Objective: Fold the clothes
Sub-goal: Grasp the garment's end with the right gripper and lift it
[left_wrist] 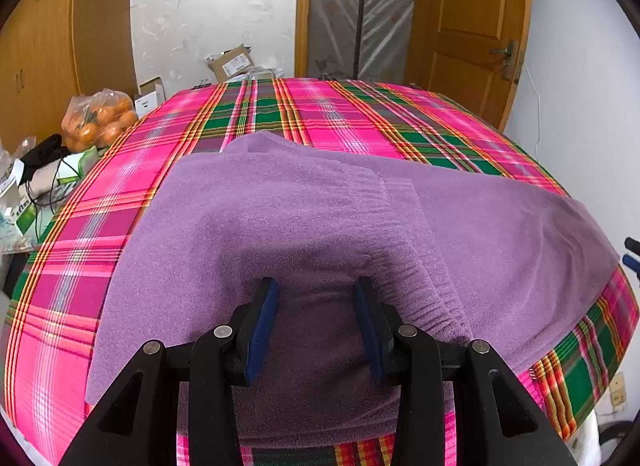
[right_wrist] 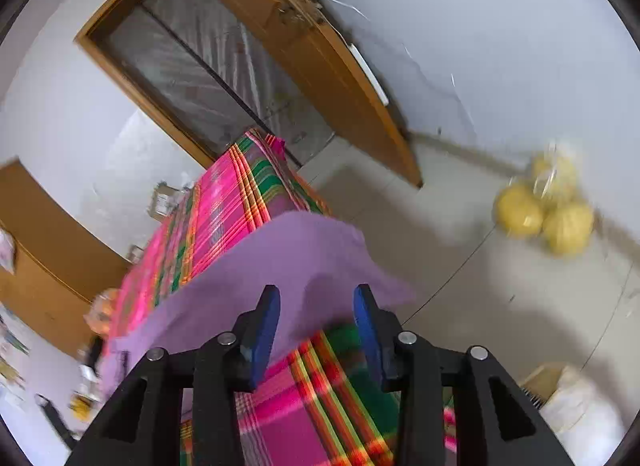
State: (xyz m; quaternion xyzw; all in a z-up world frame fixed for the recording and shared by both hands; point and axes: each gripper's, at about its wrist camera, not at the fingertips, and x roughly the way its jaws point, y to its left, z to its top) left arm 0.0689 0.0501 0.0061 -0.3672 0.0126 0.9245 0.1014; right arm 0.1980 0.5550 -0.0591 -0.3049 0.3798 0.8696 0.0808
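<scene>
Purple fleece garment (left_wrist: 280, 217) lies partly folded on the tabletop (left_wrist: 320, 113), which is covered by a pink, green and orange plaid cloth. One ribbed cuff of the garment is turned over onto its body, and the garment's right portion drapes past the tabletop edge.

Left tool (left_wrist: 316, 326): positioned over the near part of the garment, jaws apart, blue pads clear of the fleece, nothing gripped.

Right tool (right_wrist: 316, 330): positioned at the garment's overhanging edge (right_wrist: 304, 262), strongly rolled, so the room appears tilted in its view. Jaws stand apart; no fabric is between the pads. That view is motion-blurred.

Beyond the garment stands a wooden door (left_wrist: 472, 25). Left of the tabletop sits a bag of oranges (left_wrist: 98, 119). On the floor right of the tabletop lies a bag of yellow fruit (right_wrist: 548, 205).
</scene>
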